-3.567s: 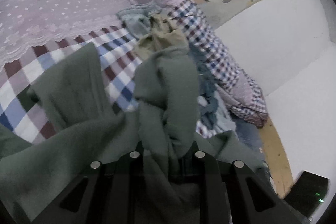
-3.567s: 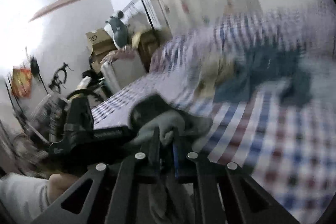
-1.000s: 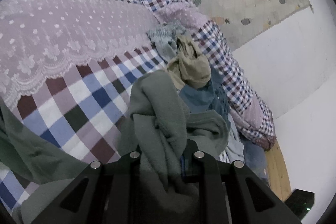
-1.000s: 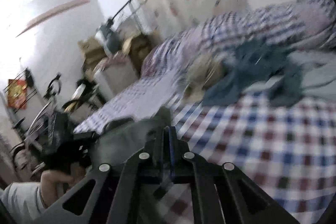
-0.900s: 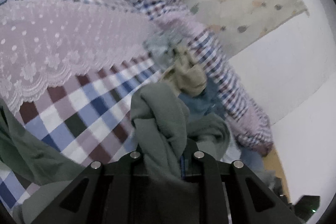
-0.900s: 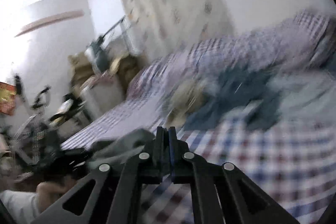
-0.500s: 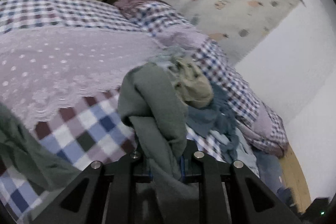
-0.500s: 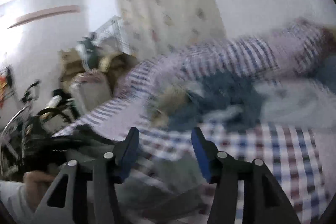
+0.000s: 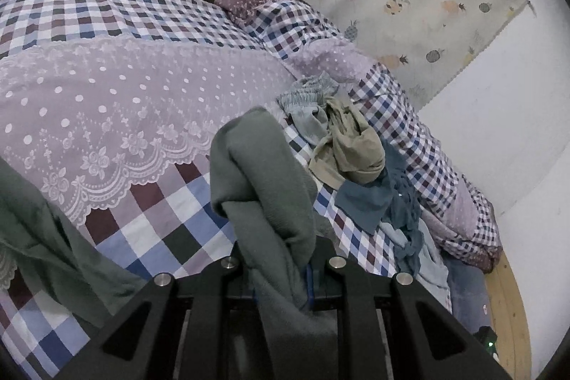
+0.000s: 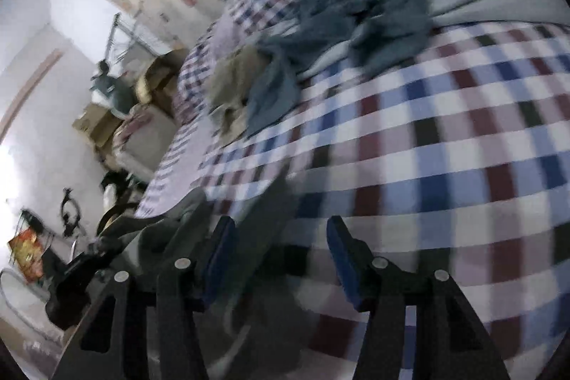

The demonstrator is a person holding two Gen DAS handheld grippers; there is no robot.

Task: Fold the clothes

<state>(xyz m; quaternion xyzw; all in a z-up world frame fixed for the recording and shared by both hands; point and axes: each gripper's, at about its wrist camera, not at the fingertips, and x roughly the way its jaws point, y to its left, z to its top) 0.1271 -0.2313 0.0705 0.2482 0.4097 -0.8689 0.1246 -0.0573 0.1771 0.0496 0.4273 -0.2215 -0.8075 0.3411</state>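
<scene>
The grey-green garment (image 9: 263, 173) is bunched up above the checked bedspread (image 9: 160, 223), pinched tight between the jaws of the left gripper (image 9: 283, 267). The right gripper (image 10: 279, 237) stands wide apart and holds nothing, hovering over the bedspread. A heap of blue and tan clothes (image 9: 359, 159) lies beyond
</scene>
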